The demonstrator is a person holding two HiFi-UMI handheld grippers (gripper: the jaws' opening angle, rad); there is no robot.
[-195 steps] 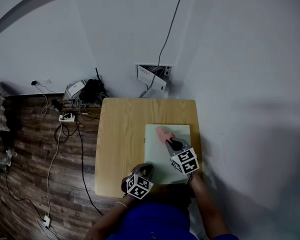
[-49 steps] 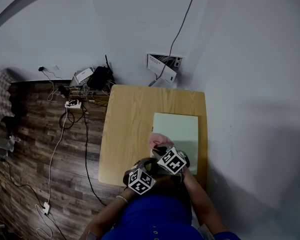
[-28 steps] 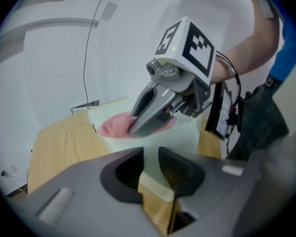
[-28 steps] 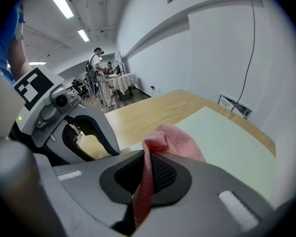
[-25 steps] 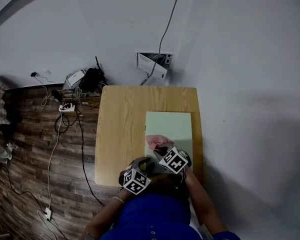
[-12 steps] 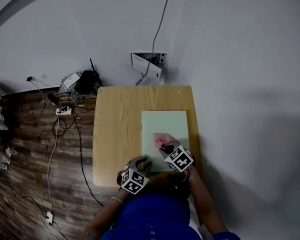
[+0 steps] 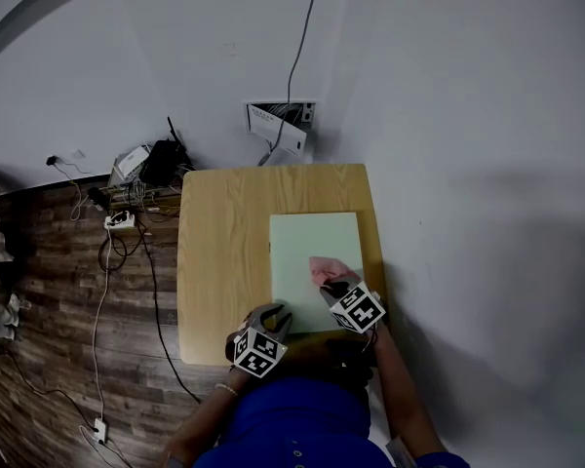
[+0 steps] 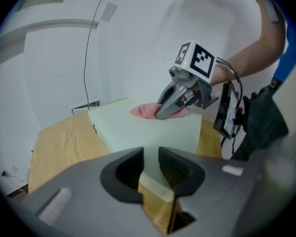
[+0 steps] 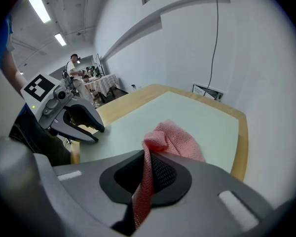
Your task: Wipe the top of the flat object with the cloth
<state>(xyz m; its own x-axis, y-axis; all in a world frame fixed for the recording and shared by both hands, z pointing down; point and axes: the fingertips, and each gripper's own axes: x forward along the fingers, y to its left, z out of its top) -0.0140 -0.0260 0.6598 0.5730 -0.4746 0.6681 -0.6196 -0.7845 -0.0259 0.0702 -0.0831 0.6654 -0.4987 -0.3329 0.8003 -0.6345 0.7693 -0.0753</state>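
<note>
right gripper (image 7: 331,284) clamps cloth (image 7: 320,269) | flat object (image 7: 310,234) long axis runs ahead | left gripper (image 7: 277,311) pinches near corner

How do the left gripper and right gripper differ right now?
The right gripper holds the pink cloth between its fingers; the left gripper carries no cloth and appears to pinch the pale green board at its near corner. The right gripper reaches out over the board's top, where the cloth rests; the left gripper sits at the board's near edge. Both tilt downward over the wooden table.
</note>
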